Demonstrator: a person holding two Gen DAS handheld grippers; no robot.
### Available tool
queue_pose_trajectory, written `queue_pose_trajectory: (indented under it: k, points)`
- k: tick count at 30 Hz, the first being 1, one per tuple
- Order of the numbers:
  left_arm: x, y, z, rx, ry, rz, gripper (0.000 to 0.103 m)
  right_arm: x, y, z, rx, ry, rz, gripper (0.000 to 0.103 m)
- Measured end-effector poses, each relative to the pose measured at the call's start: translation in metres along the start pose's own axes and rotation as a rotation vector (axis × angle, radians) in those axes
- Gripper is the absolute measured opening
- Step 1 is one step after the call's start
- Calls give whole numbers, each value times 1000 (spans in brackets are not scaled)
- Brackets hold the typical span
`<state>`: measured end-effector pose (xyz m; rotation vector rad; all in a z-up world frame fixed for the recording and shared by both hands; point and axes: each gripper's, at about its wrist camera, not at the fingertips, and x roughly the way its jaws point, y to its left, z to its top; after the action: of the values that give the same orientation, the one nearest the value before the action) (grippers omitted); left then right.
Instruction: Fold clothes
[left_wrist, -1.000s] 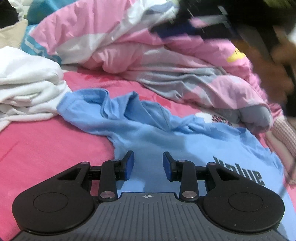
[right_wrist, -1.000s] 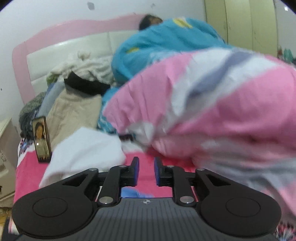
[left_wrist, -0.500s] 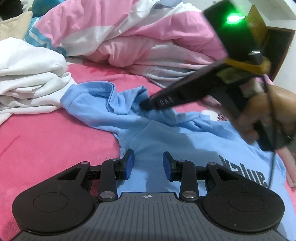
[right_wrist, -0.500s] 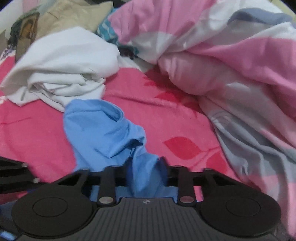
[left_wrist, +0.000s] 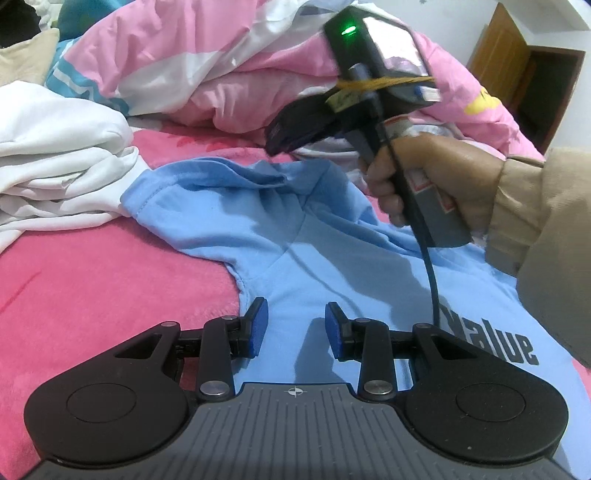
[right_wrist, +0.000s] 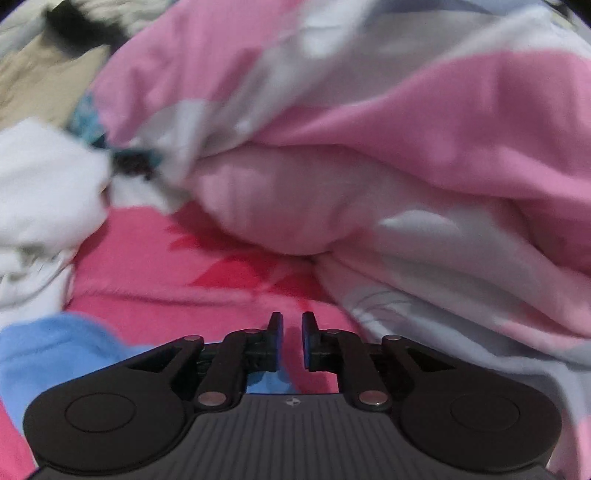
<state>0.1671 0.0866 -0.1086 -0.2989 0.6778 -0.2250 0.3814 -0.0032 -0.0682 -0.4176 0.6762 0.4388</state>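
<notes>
A light blue T-shirt (left_wrist: 332, 258) with dark "Value" lettering lies spread on the pink bed sheet (left_wrist: 92, 288). My left gripper (left_wrist: 295, 330) hovers open just over its body, beside the left armpit seam, with nothing between the pads. A hand (left_wrist: 436, 173) holds my right gripper (left_wrist: 284, 136) raised at the shirt's far shoulder edge, where the cloth tents up to its tip. In the right wrist view, the right gripper (right_wrist: 292, 339) shows only a narrow gap, with blue T-shirt (right_wrist: 55, 350) cloth at the base of its fingers.
A crumpled white garment pile (left_wrist: 55, 158) lies left of the shirt. A bulky pink, white and grey quilt (left_wrist: 207, 74) fills the far side, also close ahead of the right gripper as quilt (right_wrist: 406, 147). A brown door (left_wrist: 535, 85) stands far right.
The right gripper came down onto the shirt's shoulder, narrowed its fingers on the cloth and rose, pulling the sleeve flatter. The left gripper stayed open in place.
</notes>
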Motion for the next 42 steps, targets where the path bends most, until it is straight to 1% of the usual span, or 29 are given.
queue_pose_trajectory:
  k: [1,3,5,7,9,10,11,12,13,15,18,20,22,24,26,27,28,29,30,31,33,34,37,42]
  points:
    - [-1,1,1,-6,-3,-3,33,-7,-6,2,36,-19,4,24]
    - [-2,2,2,-20,-8,-8,33,-25,-21,4,115,-57,34,25]
    - [-5,6,5,-45,-27,-13,33,-44,-34,5,191,-71,86,25]
    - [-13,14,7,-71,-54,-2,33,-60,-42,5,252,-57,147,25]
    - [-23,28,13,-130,-82,2,34,-73,-50,2,315,-16,218,29]
    - [-28,35,16,-161,-96,5,34,-77,-52,1,356,10,252,42]
    - [-28,41,20,-186,-103,25,34,-79,-53,-2,402,39,283,55]
    - [-27,48,24,-210,-110,47,35,-82,-55,-6,448,68,314,59]
    - [-24,53,29,-230,-99,79,35,-82,-56,-10,492,93,341,63]
    - [-16,63,37,-268,-92,100,35,-74,-56,-17,577,145,390,63]
    - [-3,72,50,-275,-95,154,36,-56,-54,-22,698,199,447,63]
    - [6,80,50,-295,-95,166,36,-42,-57,-26,766,216,463,63]
    - [8,83,48,-306,-102,161,36,-27,-56,-29,808,228,464,63]
    - [7,79,49,-288,-108,168,36,-15,-56,-32,825,233,465,61]
    - [7,76,49,-268,-114,174,33,-7,-53,-32,824,233,475,55]
    - [6,75,49,-267,-117,177,30,-5,-52,-32,821,230,482,52]
    - [6,75,49,-266,-119,179,26,-3,-51,-31,811,223,488,46]
    - [5,74,48,-266,-121,181,25,-2,-48,-30,798,215,493,34]
    - [4,74,48,-265,-123,183,21,-1,-45,-29,784,207,497,24]
    - [4,73,48,-265,-125,186,18,0,-43,-26,768,194,498,10]
    - [3,72,47,-264,-129,190,15,1,-38,-19,732,161,493,7]
    - [2,72,47,-267,-134,190,13,2,-37,-15,716,143,493,3]
    - [-2,72,47,-281,-154,185,10,6,-30,0,679,96,504,3]
    - [-11,71,48,-320,-206,172,7,19,-13,19,603,51,526,3]
